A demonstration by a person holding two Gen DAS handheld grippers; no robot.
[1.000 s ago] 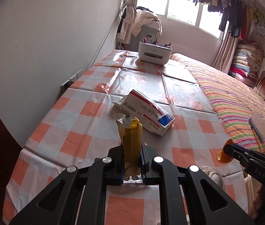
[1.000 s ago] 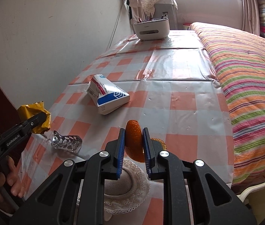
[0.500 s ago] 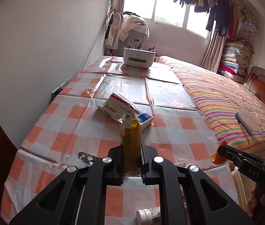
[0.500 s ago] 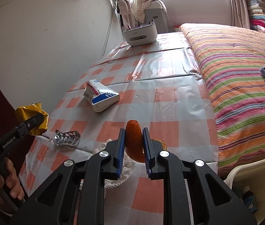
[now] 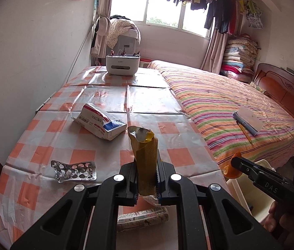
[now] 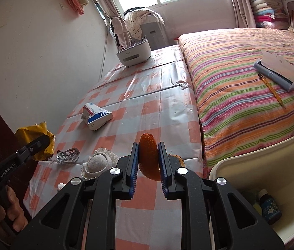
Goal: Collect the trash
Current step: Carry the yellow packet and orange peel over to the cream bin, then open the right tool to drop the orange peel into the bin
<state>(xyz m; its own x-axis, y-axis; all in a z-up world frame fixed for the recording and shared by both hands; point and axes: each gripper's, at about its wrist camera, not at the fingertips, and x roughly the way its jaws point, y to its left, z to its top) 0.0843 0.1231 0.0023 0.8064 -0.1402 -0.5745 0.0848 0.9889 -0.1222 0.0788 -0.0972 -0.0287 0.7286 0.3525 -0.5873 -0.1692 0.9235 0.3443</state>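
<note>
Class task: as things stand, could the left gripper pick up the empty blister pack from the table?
Probably not yet. The blister pack lies unobstructed on the table, but the left gripper is shut on a yellow wrapper, which must be dropped first.

"DAS" on the right gripper [image 5: 235, 167], "GenRobot.AI" on the left gripper [image 6: 40, 143] (box print illegible)
</note>
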